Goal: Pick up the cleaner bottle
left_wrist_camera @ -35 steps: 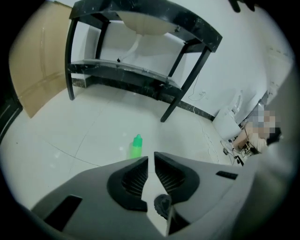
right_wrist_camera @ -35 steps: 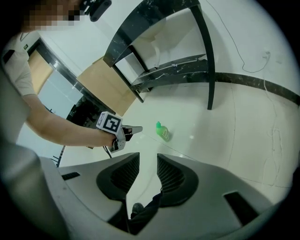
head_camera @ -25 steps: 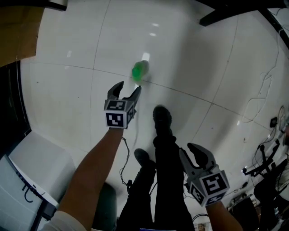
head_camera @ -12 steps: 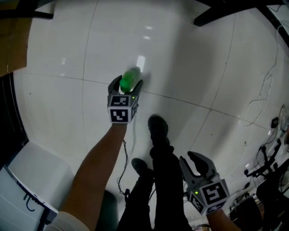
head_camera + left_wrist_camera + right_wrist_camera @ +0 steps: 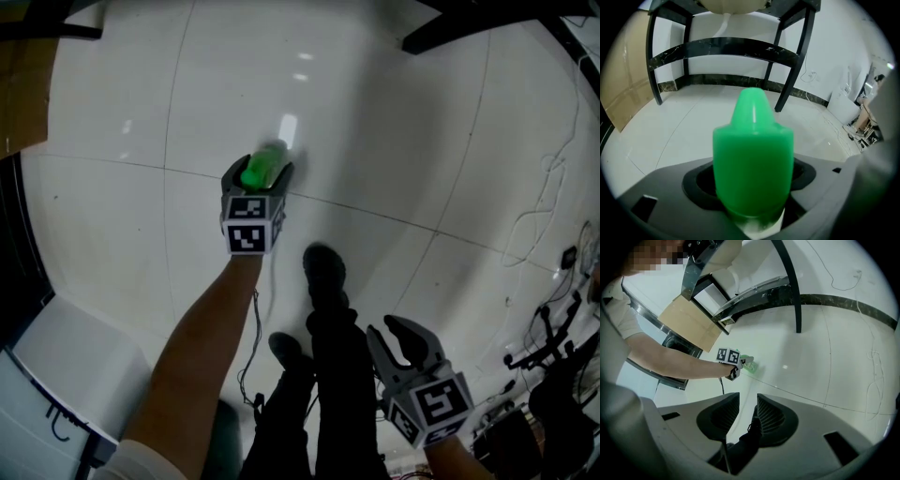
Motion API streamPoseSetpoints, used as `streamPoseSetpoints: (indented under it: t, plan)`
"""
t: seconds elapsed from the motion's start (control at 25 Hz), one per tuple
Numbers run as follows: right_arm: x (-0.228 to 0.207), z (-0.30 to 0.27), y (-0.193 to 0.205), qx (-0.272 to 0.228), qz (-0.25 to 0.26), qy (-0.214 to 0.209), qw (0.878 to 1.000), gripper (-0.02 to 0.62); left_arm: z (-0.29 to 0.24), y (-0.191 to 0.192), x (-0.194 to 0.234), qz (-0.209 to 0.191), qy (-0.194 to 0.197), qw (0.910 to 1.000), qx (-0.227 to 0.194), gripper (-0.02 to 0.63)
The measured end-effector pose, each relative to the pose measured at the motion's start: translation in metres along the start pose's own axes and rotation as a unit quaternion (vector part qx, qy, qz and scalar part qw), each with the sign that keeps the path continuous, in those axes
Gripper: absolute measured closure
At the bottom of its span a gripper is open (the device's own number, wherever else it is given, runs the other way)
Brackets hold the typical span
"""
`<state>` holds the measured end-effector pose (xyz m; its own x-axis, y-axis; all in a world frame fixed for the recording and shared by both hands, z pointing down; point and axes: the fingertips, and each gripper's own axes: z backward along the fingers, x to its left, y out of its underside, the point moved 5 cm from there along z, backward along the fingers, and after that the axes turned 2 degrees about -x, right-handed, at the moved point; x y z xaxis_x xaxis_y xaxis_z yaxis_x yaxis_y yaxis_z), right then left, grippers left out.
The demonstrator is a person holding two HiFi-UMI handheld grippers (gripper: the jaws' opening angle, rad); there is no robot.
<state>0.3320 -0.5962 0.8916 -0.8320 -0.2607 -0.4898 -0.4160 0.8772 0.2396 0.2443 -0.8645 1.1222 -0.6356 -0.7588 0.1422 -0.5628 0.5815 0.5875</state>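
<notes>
I found the head view dim toward its corners. The glossy white floor [image 5: 122, 216] threw back small glare streaks near the green bottle cap [image 5: 262, 167], and a broad soft shadow crossed its middle. Both gripper views bulged fisheye-round inside black rims. The left one was bright, and the close cap looked slightly soft.

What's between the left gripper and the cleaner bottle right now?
Nothing visible. The jaws of the left gripper have just been opening and stand either side of the cleaner bottle, at its green cap.
</notes>
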Motion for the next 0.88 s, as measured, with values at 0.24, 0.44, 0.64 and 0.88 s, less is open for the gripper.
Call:
streamPoseSetpoints:
  t: [0.24,0.44,0.64,0.88]
  plan:
    - [0.001,-0.001,-0.004,-0.002,0.003,0.001,1.000,0.485,-0.001,0.001,0.002,0.018,-0.001,0.9998,-0.009,0.253]
    - [-0.004,-0.001,0.001,-0.001,0.000,0.008,1.000,0.485,-0.003,-0.006,0.003,0.005,-0.006,0.9997,-0.024,0.267]
    - [-0.009,-0.002,0.004,-0.008,-0.006,0.013,1.000,0.485,0.000,-0.007,0.013,-0.019,-0.034,0.9991,-0.019,0.376]
    - [-0.011,-0.001,0.007,0.000,-0.001,0.013,1.000,0.485,-0.001,-0.010,0.020,-0.012,-0.034,0.9989,-0.028,0.392]
